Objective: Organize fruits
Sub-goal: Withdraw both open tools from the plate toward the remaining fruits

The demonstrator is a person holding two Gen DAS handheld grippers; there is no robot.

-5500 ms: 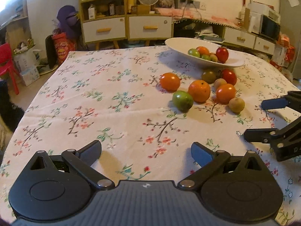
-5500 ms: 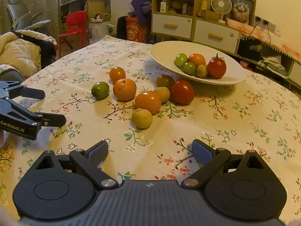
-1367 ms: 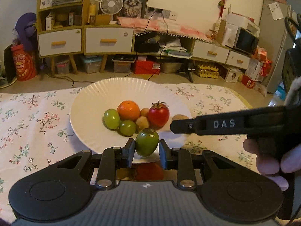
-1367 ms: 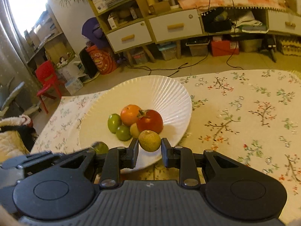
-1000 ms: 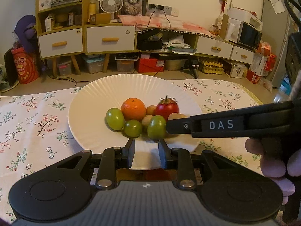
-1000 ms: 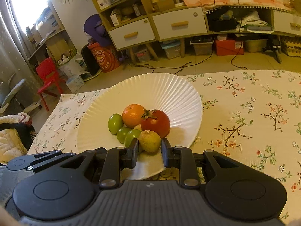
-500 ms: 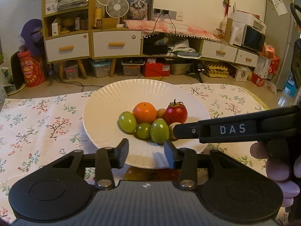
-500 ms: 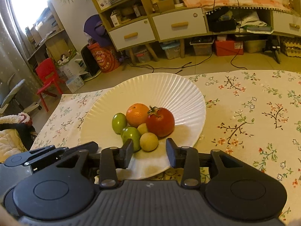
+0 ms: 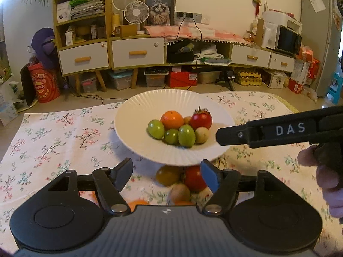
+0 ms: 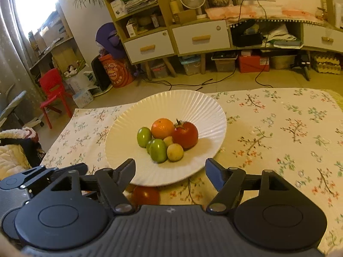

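While both claws sat just short of the white plate [image 9: 137, 111], left gripper [image 9: 167, 174] & right gripper [image 10: 170, 171] had just been opening, nothing btwn jaws; green fruit [image 9: 186, 135] & yellow fruit [image 10: 175, 152] lay on plate w/ the rest.

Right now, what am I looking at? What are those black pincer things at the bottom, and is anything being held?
No robot arm here: a person holds a hand tool in each hand, each with a two-fingered claw and a camera looking along it. One picture comes from the left claw, the other from the right claw. Both stand open, having just been opening, and hold nothing. Ahead, a white plate on a flowered tablecloth carries fruit, including an orange and a red tomato. More fruit lies on the cloth below the plate.
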